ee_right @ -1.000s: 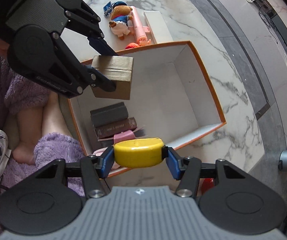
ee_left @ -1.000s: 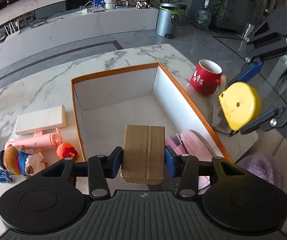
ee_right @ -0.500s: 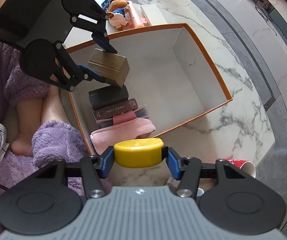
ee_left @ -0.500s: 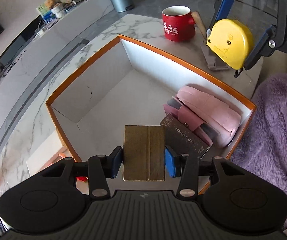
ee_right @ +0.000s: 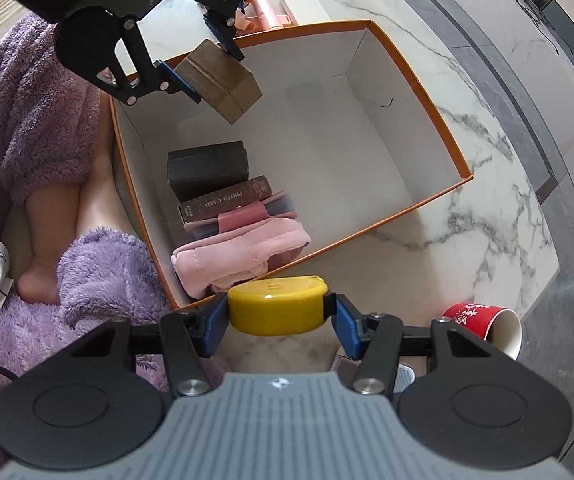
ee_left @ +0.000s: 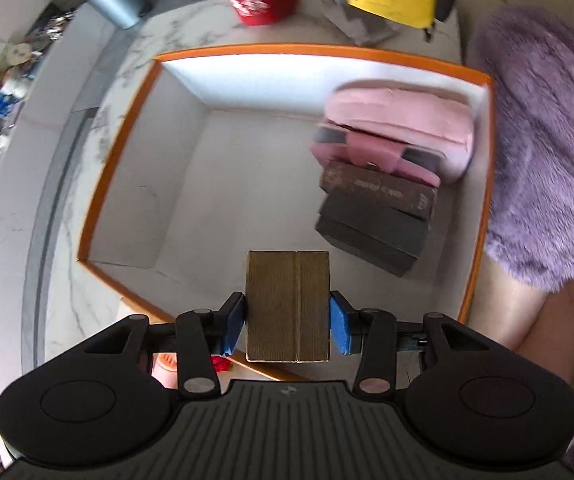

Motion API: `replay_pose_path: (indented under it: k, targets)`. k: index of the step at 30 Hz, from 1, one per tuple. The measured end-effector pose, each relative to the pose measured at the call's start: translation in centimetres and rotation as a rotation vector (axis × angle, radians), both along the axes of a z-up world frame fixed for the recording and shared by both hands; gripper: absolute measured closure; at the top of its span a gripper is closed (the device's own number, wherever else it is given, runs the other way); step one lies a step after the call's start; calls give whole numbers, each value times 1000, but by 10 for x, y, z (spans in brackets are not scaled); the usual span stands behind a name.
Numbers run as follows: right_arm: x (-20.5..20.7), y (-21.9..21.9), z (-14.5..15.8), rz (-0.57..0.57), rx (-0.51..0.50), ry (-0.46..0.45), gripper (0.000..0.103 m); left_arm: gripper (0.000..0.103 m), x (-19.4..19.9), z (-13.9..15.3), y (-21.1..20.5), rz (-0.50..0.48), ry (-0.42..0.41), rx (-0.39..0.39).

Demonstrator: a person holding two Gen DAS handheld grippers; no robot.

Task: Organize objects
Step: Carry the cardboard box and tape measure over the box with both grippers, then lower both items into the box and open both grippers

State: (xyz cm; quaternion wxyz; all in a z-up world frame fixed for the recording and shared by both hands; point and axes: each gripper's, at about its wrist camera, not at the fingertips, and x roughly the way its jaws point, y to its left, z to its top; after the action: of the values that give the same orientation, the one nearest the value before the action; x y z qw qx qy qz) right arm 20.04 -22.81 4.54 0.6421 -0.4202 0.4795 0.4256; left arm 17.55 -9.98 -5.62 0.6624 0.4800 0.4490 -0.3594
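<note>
1. Marble table (ee_right: pixel 487 208) fills the scene, and on it sits the big orange-rimmed box (ee_right: pixel 411 80), white inside, most of its floor bare.

2. Packed along one wall of that box is a tidy row: a pink pouch (ee_right: pixel 243 258) at the near end in the right wrist view, then something flat with a pink tab, hard to say what through the blur, then a brown photo-card box (ee_right: pixel 227 200) and a black box (ee_right: pixel 207 168). So part of the sorting looks done.

3. Left gripper (ee_left: pixel 287 326) is up over the box's near edge, its blue pads pinching a brown cardboard box (ee_left: pixel 288 304) by the sides; in the right wrist view that cardboard box (ee_right: pixel 221 80) hangs tilted in the air just above the black one's end of the row. It is not down yet; I'd judge it goes next in line.

4. Right gripper (ee_right: pixel 277 316) waits outside the box, beside the pink-pouch corner, fingers clamped on a yellow tape measure (ee_right: pixel 277 306). That one is also yet to be placed.

5. Left to gather, as far as I can see: a red mug (ee_right: pixel 483 326) on the table at the right, and past the far rim a pink item (ee_right: pixel 265 16) and a white slab (ee_right: pixel 303 4), with small toys partly hidden behind the left gripper.
</note>
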Motion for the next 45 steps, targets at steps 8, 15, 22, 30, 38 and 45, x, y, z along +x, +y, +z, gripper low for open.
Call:
replay_pose_path:
  k: [8,15,22,30,38,45]
  targets:
    - [2,12,-7,22,-10,22,46,51,6,-26,-2,-98,107,-28]
    - [5,15,-15,21,-10,40,45,51,12,-41,4,-112,192,-56]
    - [7,26,-22,44,17,65,46,52,23,-50,8,-118,273,-71]
    - [6,42,-24,75,23,71,46,37,32,-56,9,-148,463,-97]
    - [8,54,-21,86,39,79,46,54,49,-53,10,-25,517,-183]
    - [15,75,-16,99,100,78,46,65,56,-53,19,67,566,-222]
